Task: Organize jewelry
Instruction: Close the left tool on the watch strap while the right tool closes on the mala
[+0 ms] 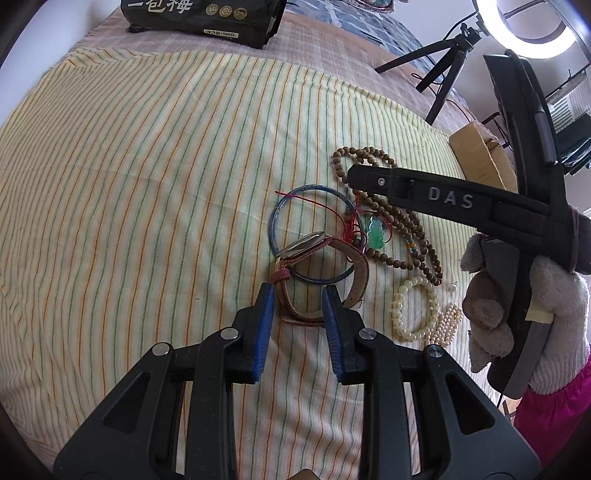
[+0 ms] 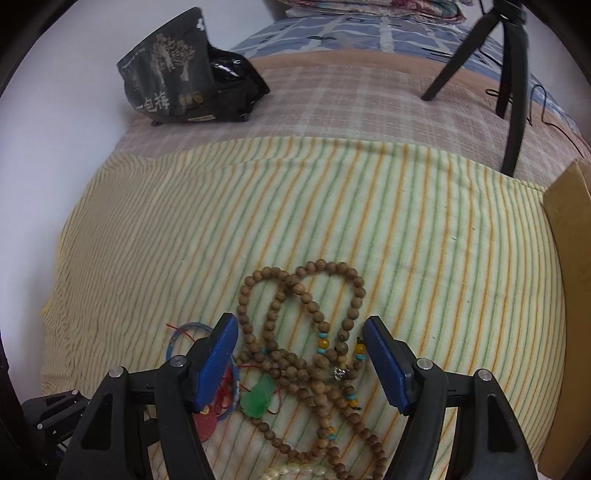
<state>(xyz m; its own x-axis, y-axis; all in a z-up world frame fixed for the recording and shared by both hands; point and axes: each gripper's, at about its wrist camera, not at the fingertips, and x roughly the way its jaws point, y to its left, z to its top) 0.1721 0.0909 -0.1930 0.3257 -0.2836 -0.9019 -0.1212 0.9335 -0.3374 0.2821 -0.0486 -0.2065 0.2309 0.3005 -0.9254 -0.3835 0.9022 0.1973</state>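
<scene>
A watch [image 1: 303,245] with a brown strap [image 1: 291,306] lies on the striped cloth [image 1: 147,184]. My left gripper [image 1: 299,317] has its blue pads against either side of the strap's lower bend. Under the watch lies a blue bangle [image 1: 275,218]. Beside it are a green pendant [image 1: 375,234] on red cord and a long string of wooden beads [image 1: 402,225]. A white bead bracelet [image 1: 399,314] and a small pearl strand [image 1: 445,323] lie to the right. My right gripper [image 2: 301,325] hangs open over the wooden beads [image 2: 314,306], with the pendant [image 2: 258,400] below it and nothing held.
A black snack bag [image 1: 207,18] sits at the far edge of the bed. A tripod [image 2: 513,92] with a ring light [image 1: 532,29] stands at the back right. A cardboard box [image 2: 569,258] lines the right side. A gloved hand [image 1: 554,295] holds the right gripper.
</scene>
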